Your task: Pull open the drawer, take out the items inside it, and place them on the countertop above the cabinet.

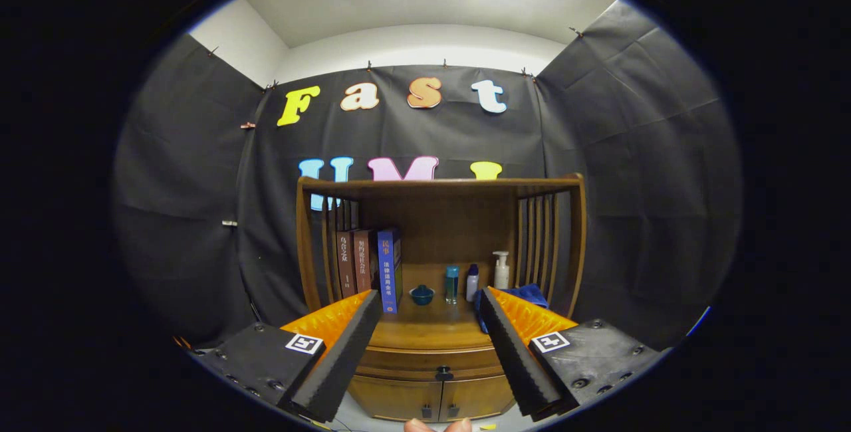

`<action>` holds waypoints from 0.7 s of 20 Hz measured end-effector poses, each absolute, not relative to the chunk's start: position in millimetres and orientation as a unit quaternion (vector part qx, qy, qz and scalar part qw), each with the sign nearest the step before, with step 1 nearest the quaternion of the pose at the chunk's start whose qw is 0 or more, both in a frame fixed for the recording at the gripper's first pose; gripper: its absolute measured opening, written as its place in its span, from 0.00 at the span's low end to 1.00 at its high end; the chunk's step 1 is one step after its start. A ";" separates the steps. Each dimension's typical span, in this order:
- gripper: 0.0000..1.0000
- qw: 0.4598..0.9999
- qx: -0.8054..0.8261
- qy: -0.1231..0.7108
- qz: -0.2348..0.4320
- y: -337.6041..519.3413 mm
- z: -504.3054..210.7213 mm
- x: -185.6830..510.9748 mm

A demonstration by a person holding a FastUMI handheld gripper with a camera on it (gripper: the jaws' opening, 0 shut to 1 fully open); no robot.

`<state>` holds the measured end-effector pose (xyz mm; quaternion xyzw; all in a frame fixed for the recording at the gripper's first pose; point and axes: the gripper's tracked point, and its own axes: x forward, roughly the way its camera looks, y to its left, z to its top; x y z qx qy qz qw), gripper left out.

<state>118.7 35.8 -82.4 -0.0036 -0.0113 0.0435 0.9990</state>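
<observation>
In the gripper view the tongs (431,316) stand spread wide with nothing between the fingers, well short of the brown wooden cabinet (432,392) they face. Its closed wooden drawer (425,359), a wide band running left to right under the tabletop (432,329), lies straight ahead and slightly below the fingertips, its small dark knob (443,373) almost centred between them, so I judge the coming move a forward, slightly downward reach. The items inside are hidden.
</observation>
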 end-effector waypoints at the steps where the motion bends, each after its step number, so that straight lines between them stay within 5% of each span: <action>1: 0.98 0.999 -0.003 -0.008 0.043 36.7 -96.1 126.0; 14: 0.99 0.996 -0.023 0.086 0.015 13.0 -298.0 207.9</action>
